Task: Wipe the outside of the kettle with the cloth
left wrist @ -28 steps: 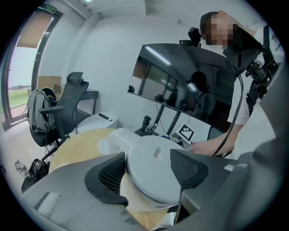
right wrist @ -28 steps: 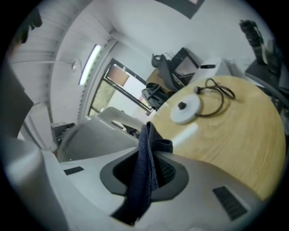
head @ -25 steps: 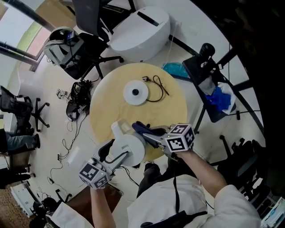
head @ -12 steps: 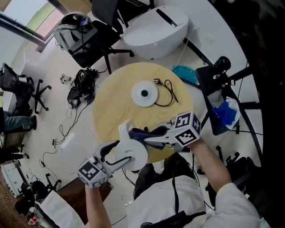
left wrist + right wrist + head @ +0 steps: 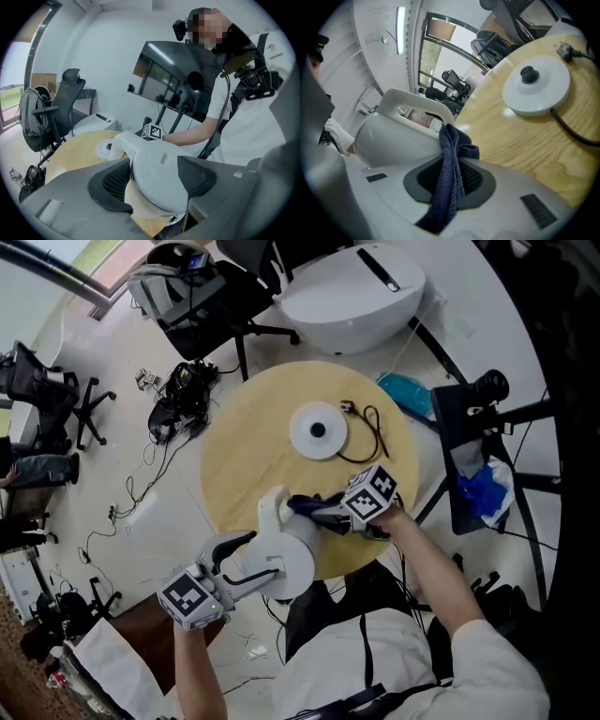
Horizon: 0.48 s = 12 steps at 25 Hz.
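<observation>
White kettle (image 5: 158, 161) gripped in left tool (image 5: 153, 182)

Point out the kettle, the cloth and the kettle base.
kettle (image 5: 286, 561): head view, its white lid.
cloth (image 5: 450, 172): right gripper view, the pinched fold.
kettle base (image 5: 304, 433): head view, the white disc.

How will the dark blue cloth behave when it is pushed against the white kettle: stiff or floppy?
Probably floppy: the cloth sits in soft folds in the shut right gripper. Its knitted weave looks light, so it should drape around the kettle, though it may bunch rather than lie flat.
</observation>
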{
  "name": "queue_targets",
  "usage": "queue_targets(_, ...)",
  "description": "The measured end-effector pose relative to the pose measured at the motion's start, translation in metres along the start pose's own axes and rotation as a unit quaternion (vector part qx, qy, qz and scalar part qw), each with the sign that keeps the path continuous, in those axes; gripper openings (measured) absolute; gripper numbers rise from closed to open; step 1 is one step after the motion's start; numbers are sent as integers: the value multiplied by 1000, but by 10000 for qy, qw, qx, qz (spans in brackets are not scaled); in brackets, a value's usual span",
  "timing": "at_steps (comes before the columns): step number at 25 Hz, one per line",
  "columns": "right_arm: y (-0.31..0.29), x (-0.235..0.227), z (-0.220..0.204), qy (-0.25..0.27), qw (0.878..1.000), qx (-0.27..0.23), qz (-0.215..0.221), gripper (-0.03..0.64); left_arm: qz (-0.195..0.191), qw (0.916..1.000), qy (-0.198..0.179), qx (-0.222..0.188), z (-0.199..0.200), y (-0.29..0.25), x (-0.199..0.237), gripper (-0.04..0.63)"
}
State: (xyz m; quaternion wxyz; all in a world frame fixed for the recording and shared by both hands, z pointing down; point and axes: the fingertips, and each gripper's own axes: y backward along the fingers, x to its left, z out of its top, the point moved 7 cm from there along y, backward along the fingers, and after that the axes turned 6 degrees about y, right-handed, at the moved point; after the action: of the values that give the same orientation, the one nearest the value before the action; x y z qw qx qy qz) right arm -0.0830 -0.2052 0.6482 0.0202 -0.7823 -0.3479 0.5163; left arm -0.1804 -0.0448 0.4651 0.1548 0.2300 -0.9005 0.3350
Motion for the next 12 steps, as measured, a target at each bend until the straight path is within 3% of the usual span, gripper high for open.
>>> queue_targets(5,-11,-20,-13,115,9970,443,-624,64,61,10000,51,-38,0,-1,-1,318)
queue_targets(8,-11,-21,-14,149,9945,432,-943,64,221,9995,101,-222,-2,2,1,322)
queue_targets(12,15,4,-1,144,9937,-157,-1105,64,465,9908,436,-1194,7,25,-1,367)
